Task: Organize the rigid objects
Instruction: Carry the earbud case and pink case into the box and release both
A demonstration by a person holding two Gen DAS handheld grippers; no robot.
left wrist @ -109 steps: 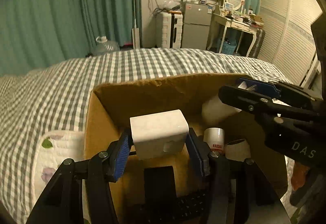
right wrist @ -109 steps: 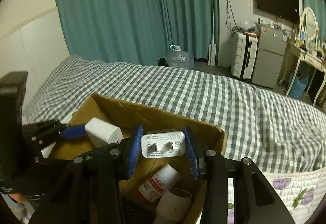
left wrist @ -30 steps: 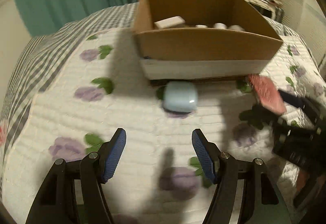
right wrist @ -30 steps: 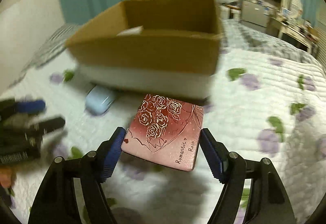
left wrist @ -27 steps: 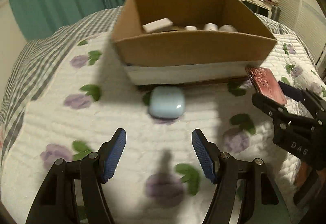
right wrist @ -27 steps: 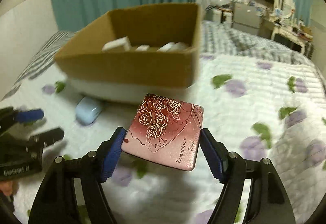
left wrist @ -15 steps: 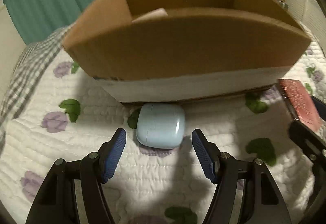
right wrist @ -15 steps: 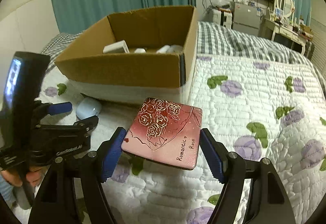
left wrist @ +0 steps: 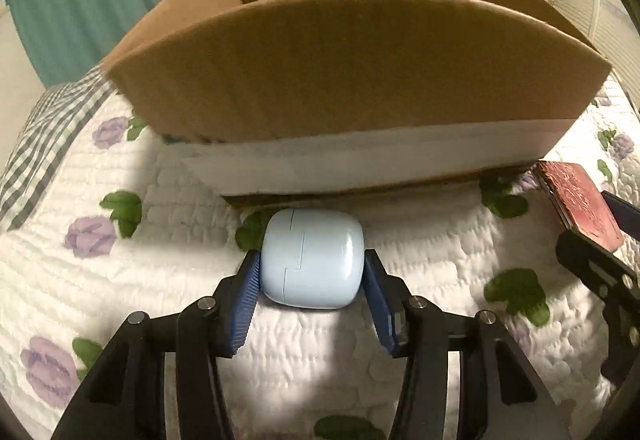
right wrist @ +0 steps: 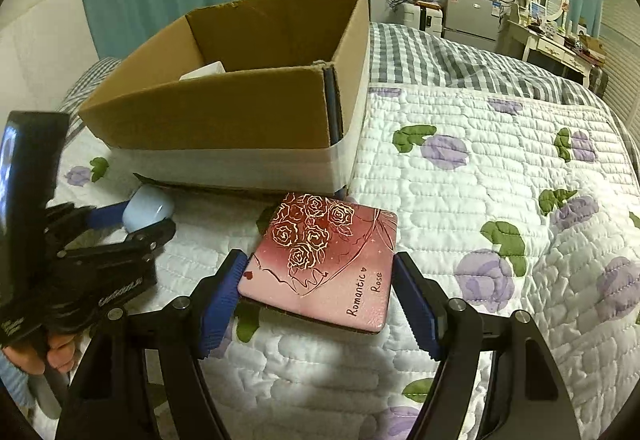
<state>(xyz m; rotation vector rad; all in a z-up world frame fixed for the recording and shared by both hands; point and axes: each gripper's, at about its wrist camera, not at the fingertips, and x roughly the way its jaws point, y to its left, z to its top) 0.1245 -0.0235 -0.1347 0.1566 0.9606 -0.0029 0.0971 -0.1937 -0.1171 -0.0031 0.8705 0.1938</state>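
Now our left gripper (left wrist: 312,276) clamps the smooth, slippery blue case (left wrist: 314,258) at its sides. Our right gripper (right wrist: 320,292) pinches the stiff rose tin (right wrist: 324,260), box (right wrist: 224,124) at eleven o'clock.

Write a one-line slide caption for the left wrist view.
Left claw closed on a pale blue case lying on the floral quilt, just in front of the cardboard box.
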